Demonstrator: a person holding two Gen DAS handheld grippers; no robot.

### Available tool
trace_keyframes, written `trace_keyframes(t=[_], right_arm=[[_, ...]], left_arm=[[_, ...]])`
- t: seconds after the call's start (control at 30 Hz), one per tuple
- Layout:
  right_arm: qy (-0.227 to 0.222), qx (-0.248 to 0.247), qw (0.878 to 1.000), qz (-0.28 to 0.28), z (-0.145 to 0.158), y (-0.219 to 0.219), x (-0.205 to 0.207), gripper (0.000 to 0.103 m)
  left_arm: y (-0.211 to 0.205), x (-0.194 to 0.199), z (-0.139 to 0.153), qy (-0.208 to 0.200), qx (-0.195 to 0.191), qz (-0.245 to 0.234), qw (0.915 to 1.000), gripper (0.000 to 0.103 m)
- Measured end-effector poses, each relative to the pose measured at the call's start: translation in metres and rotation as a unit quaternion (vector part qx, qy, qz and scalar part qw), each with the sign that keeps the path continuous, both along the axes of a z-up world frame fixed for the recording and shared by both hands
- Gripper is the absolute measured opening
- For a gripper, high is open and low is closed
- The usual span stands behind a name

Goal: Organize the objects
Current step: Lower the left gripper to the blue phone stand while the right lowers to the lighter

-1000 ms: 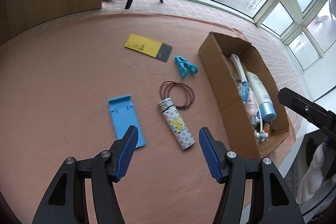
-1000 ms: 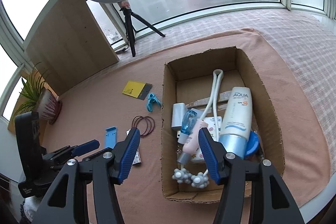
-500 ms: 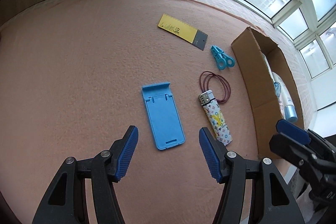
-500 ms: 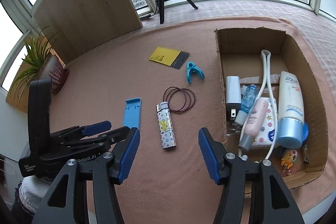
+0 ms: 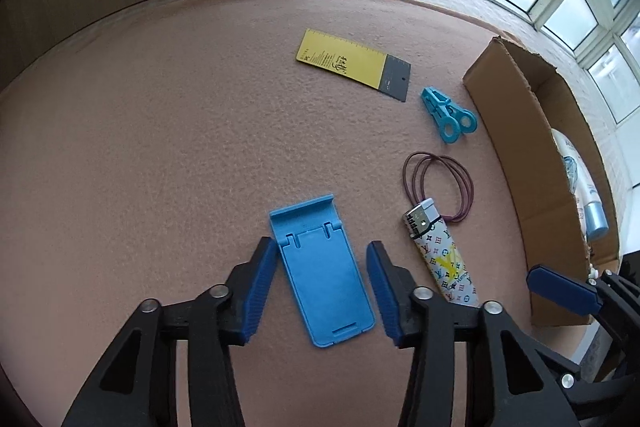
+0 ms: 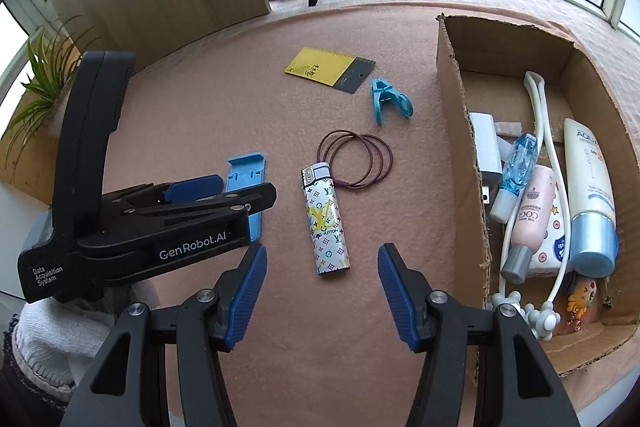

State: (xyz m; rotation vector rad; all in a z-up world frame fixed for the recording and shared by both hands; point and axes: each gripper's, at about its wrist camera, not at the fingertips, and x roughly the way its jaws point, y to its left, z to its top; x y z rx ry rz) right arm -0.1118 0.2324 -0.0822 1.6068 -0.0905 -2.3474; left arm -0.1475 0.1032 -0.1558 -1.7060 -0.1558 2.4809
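- My left gripper [image 5: 322, 287] is angled down over the blue phone stand [image 5: 320, 267], which lies flat on the pink-felted table [image 5: 160, 147]. Its jaws have just been closing and now bracket the stand's two long edges; the left pad sits against or nearly against the edge, the right one shows a thin gap, so I judge nothing is gripped yet.
- My right gripper [image 6: 322, 291] is about half open and empty, with the patterned lighter [image 6: 326, 223] lying just beyond its tips at 12 o'clock.
- Already done, as I read it: the cardboard box [image 6: 460, 147] at 3 o'clock of the lighter holds a sunscreen tube [image 6: 588, 195], a pink bottle [image 6: 532, 215], a small blue spray bottle [image 6: 516, 171], a white charger [image 6: 486, 147] and a white massager [image 6: 536, 311].
- Still out on the felt: the stand, the lighter, the brown hair ties [image 6: 356, 161] touching the lighter's top end, the blue clip [image 6: 388, 101] at 1 o'clock of the lighter, and the yellow ruler card [image 6: 324, 69] at 12 o'clock.
- So roughly half remains, five loose pieces, two of them now lined up for pickup.
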Motion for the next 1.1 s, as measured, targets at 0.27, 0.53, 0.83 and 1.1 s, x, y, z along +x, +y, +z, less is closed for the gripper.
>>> trace_keyframes(t=[0.27, 0.53, 0.83, 1.1], right_arm=[[-0.010, 0.010, 1.000, 0.003, -0.009, -0.009, -0.007, 0.054], [-0.018, 0.025, 1.000, 0.006, -0.022, -0.025, -0.020, 0.054], [-0.024, 0.056, 0.998, 0.009, -0.038, -0.039, -0.030, 0.053], [-0.019, 0.071, 0.997, 0.018, -0.036, -0.044, -0.027, 0.021]], left_arm=[[-0.014, 0.005, 0.000, 0.007, 0.005, -0.013, 0.9999, 0.039], [-0.043, 0.025, 0.002, 0.007, 0.004, -0.002, 1.0000, 0.033], [-0.061, 0.037, 0.004, 0.003, 0.019, 0.016, 0.9997, 0.031], [-0.046, 0.032, 0.008, -0.002, 0.022, 0.008, 0.9997, 0.053]])
